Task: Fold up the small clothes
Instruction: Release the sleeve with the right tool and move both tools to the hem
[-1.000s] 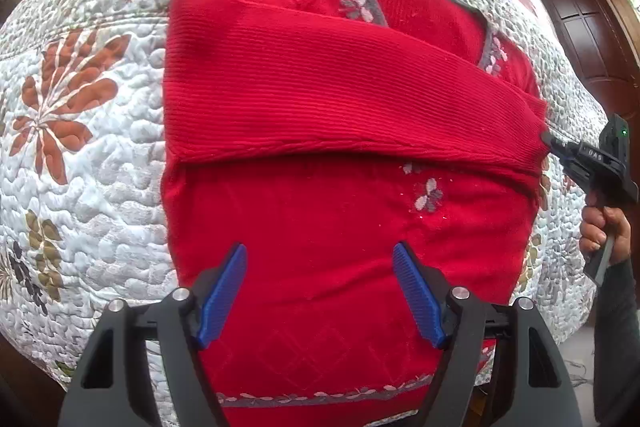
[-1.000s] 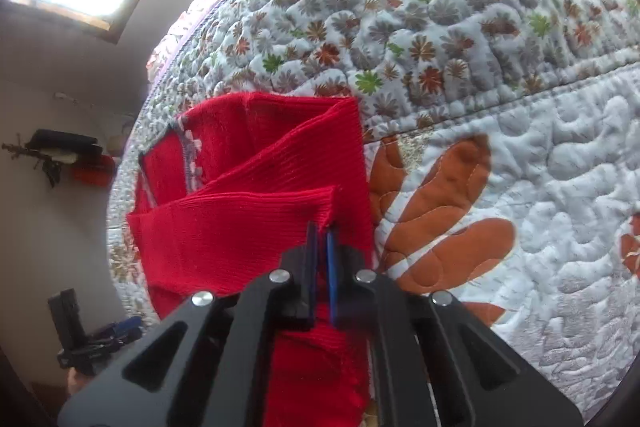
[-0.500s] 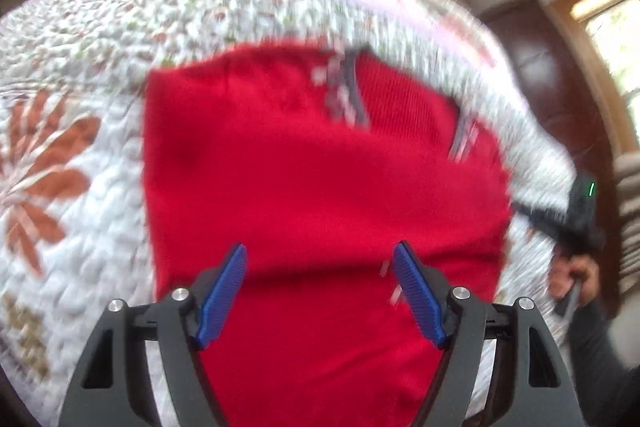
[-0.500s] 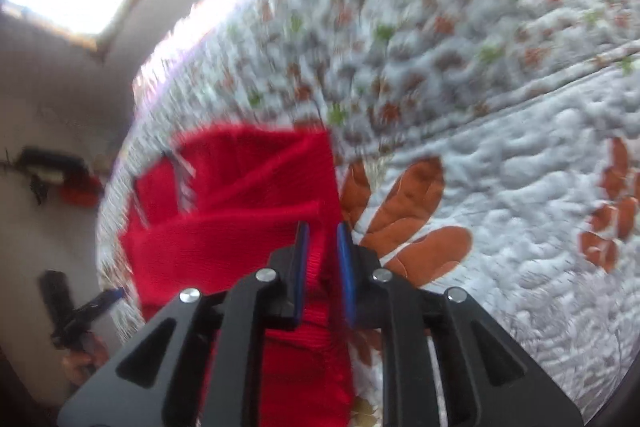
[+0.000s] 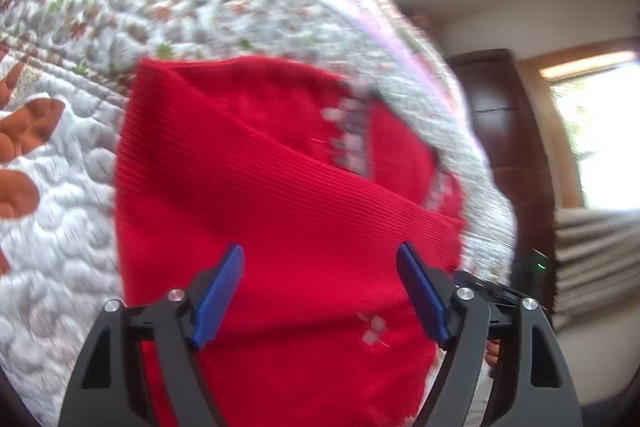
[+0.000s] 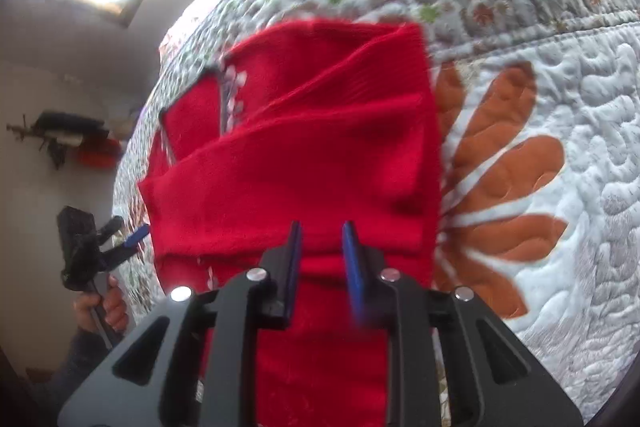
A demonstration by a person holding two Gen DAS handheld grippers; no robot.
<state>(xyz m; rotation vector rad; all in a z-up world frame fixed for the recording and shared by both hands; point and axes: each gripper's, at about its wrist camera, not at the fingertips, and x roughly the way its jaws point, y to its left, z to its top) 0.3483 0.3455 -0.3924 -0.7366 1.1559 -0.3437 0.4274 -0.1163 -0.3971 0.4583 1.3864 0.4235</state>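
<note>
A small red knitted sweater (image 5: 280, 211) lies flat on a bed covered by a quilted floral bedspread (image 5: 72, 227), near the bed's front edge, with its neckline trim toward the far side. Both sleeves are folded across the chest, one diagonal band over the other, so the garment forms a compact rectangle whose long sides run toward the far edge; this placement narrows the piece in readiness for a lengthwise fold. The left hand-held gripper (image 5: 320, 291) hovers over the lower body of the sweater with its blue pads (image 5: 218, 293) spread wide and nothing between them, positioned, it appears, to take the hem. The right hand-held gripper (image 6: 322, 259) sits above the same lower region, its jaws parted by a narrow gap and holding no cloth. In the right wrist view the left hand-held gripper shows again at the sweater's side, held by a hand (image 6: 102, 307). The likely next step is for both tools to pinch the hem corners and carry them up to the shoulders; the crossed sleeves, being loose, could slip out of place if the cloth is lifted unevenly. Motion blur obscures fine detail of the knit.
</note>
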